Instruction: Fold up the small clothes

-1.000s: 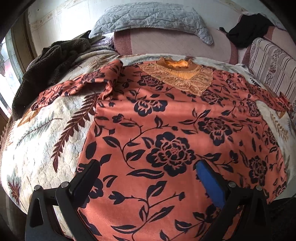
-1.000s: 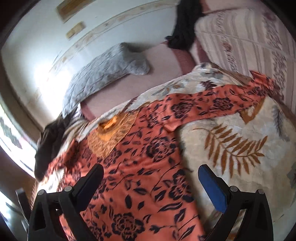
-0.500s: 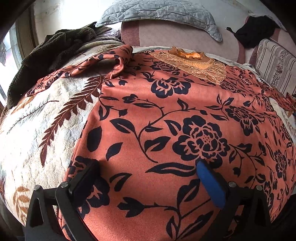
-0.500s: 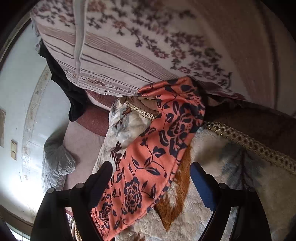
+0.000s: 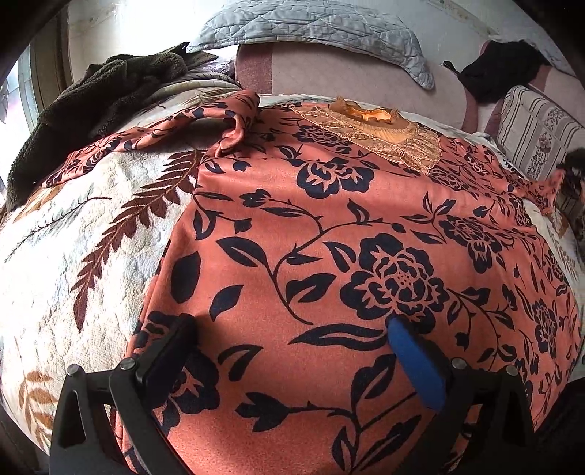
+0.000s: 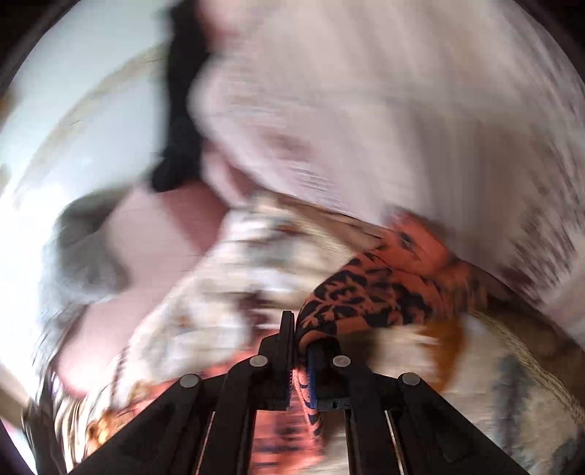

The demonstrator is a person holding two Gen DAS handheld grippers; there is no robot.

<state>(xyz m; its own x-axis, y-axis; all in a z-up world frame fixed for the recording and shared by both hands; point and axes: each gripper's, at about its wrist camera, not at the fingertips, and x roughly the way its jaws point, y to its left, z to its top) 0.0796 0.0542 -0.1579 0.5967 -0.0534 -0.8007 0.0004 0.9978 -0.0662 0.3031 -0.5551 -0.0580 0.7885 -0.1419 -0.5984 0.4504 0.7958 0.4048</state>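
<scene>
An orange top with a black flower print lies spread flat on a leaf-patterned blanket, its gold embroidered neckline at the far side. Its left sleeve lies bunched toward the far left. My left gripper is open, low over the hem, with a finger on each side of the cloth. My right gripper is shut on the end of the right sleeve. The right wrist view is blurred by motion. The right gripper also shows dimly at the right edge of the left wrist view.
A grey quilted pillow and a pink cushion lie beyond the neckline. A dark fuzzy garment lies far left. A black garment and a striped cushion are far right.
My right gripper has closed on the right sleeve end, which lay between its open fingers, and is moving with it. My left gripper has dropped lower over the hem and stays open.
</scene>
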